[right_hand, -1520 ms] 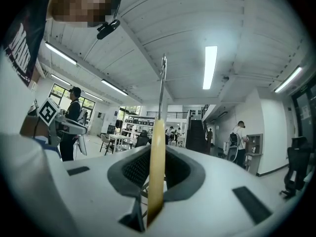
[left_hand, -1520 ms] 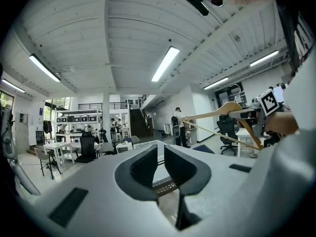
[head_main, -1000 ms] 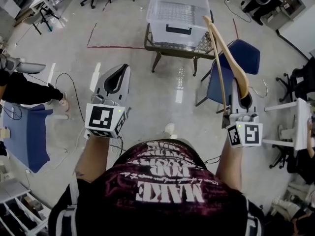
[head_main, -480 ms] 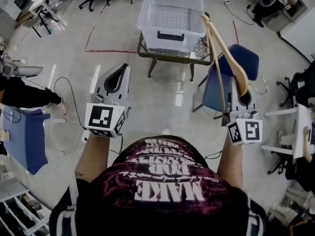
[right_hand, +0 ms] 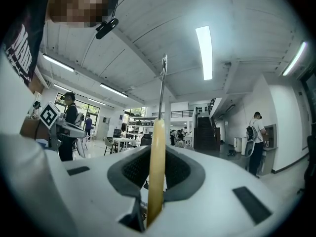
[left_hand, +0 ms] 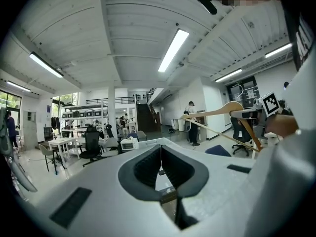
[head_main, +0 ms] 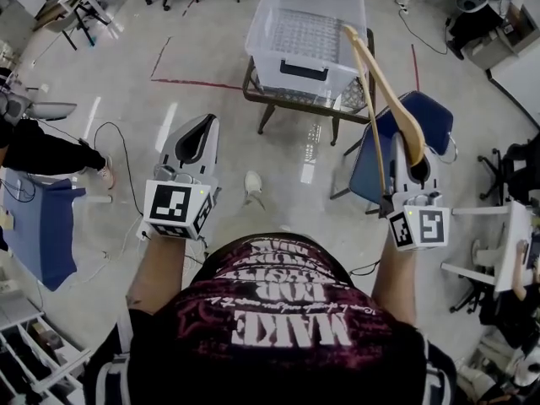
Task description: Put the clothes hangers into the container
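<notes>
Left gripper (head_main: 202, 126): fingers (left_hand: 145, 166) clenched together, nothing between them. Right gripper (head_main: 417, 154): fingers (right_hand: 129, 168) grasping the wooden clothes hanger (head_main: 384, 72) (gripped near its metal hook), with one arm of it reaching ahead of the fingertips. A blue chair (head_main: 439, 112) stands on the floor below the right fingers. Farther ahead of both pairs of fingers, the clear container (head_main: 263, 25) sits on a small counter (head_main: 283, 97). In the head view, the hanger's far tip overlaps its right rim.
</notes>
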Available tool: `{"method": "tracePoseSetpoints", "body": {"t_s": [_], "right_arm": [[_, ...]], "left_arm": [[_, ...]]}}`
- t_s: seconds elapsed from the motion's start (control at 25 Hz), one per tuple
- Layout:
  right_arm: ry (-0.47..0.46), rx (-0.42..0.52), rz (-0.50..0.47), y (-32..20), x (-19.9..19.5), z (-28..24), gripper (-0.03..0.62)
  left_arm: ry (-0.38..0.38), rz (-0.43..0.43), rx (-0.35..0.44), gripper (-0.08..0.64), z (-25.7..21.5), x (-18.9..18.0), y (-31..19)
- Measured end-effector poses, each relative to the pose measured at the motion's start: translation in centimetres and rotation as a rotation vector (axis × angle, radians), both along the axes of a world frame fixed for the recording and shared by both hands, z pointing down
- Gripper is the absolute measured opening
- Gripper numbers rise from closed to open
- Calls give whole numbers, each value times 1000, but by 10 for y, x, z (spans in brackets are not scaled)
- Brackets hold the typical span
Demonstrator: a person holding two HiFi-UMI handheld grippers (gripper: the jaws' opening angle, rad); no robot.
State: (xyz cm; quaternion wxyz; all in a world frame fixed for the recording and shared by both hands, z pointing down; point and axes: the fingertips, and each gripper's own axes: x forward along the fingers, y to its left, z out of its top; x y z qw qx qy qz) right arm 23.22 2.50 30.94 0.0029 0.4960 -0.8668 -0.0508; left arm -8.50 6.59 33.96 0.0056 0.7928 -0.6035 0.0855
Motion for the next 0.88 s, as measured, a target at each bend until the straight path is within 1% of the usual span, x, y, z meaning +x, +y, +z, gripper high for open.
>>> {"method": "tracePoseSetpoints", "body": {"t_s": [0.16,0.44,0.56,0.72,0.88], "right_arm": [[-1,-1,21,-22,-7,3,58],[-1,0,64,-72,-2,-1,58],[-6,1,77,-95,-3,-2,58],[-34,-25,74,-122,-9,0,58],[-31,-31,70,-147,-19,-1,58]], "left_arm": [[6,26,3,8,5,-5,-31],[0,84,34,8,-7,5,-102],[3,87,29,8,-6,1,-129],[12,86,20,6,-1,-5,-159],[13,99,11,6,2,-5,-185]]}}
